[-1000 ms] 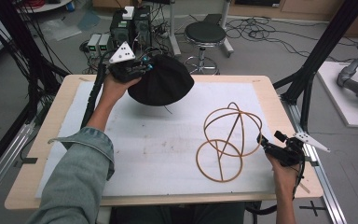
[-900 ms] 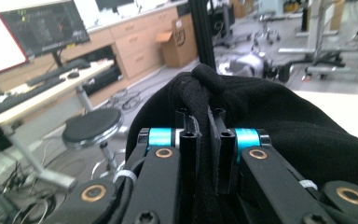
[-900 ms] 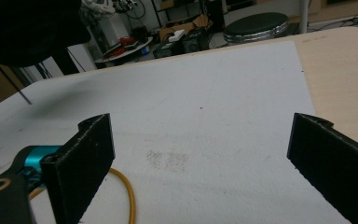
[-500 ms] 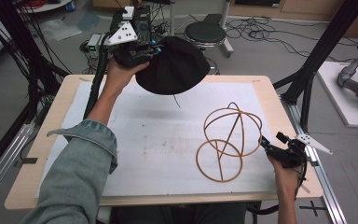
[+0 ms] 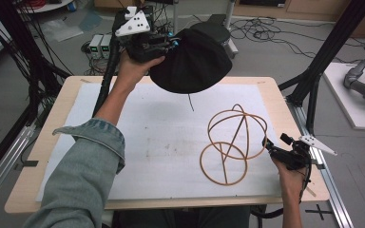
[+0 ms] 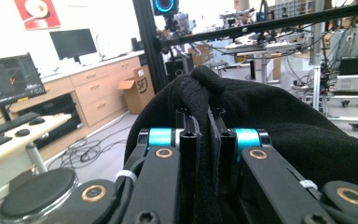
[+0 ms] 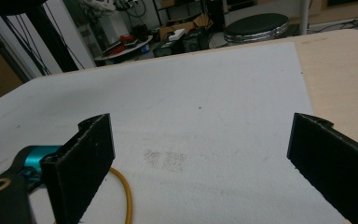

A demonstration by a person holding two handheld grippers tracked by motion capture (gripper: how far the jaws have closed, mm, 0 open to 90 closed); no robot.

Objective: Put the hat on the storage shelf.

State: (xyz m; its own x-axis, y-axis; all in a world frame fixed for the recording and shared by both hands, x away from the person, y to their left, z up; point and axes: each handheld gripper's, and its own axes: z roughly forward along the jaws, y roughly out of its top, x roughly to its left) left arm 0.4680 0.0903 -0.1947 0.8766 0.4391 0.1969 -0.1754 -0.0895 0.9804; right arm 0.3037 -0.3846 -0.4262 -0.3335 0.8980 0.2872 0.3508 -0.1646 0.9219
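Left gripper (image 5: 164, 45) pinches soft black fabric cap (image 5: 192, 59), lifted above table; right gripper (image 5: 271, 148) spread wide beside wire-hoop frame (image 5: 233, 142).

Robotics lab: black frame posts (image 5: 321, 71) flank the table (image 5: 285, 102), cables (image 5: 285, 35) cover the floor beyond the left gripper (image 5: 164, 43); past its jaws, monitors (image 6: 72, 43), drawers (image 6: 98, 95), more rigs (image 6: 261, 44).
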